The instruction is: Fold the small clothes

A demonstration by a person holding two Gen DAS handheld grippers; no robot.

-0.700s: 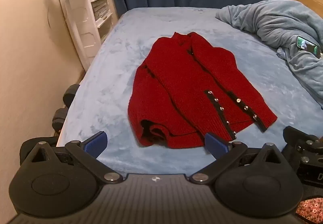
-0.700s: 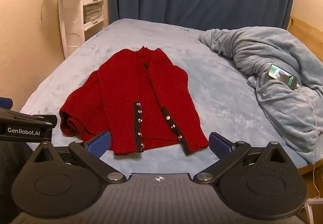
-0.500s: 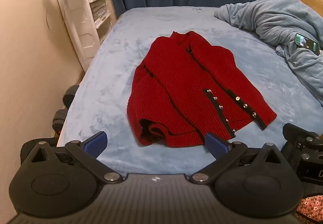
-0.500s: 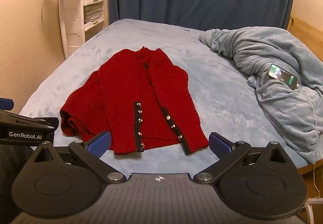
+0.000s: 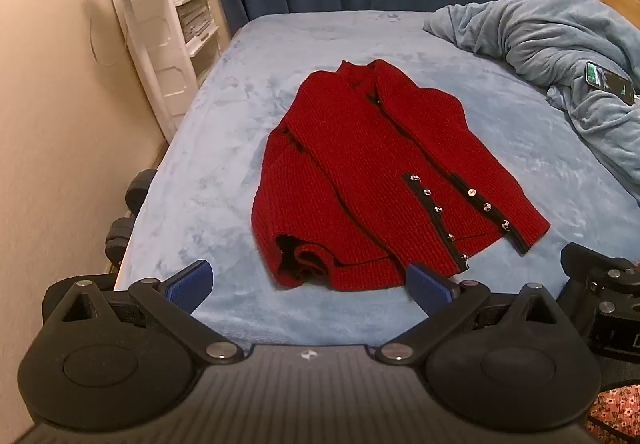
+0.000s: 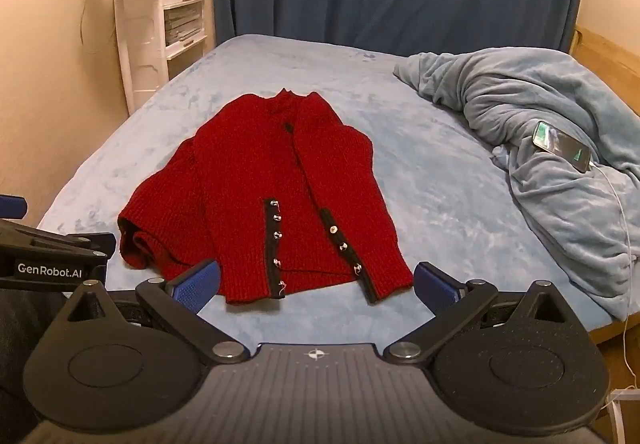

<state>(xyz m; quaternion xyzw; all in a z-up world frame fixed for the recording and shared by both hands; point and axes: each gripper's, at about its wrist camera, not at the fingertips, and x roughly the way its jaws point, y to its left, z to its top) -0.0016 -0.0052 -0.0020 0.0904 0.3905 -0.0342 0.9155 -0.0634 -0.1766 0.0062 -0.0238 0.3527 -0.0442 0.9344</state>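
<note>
Both grippers, left gripper and right gripper, spread wide, empty, near red cardigan. Risk: snagging buttons, bunching left sleeve further.

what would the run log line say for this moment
left hand-held gripper open, empty | right hand-held gripper open, empty | red cardigan flat on bed, sleeves folded in | no contact

Red knit cardigan: black trim, metal buttons, sleeves folded over front, lying flat on bed, collar away.
</note>
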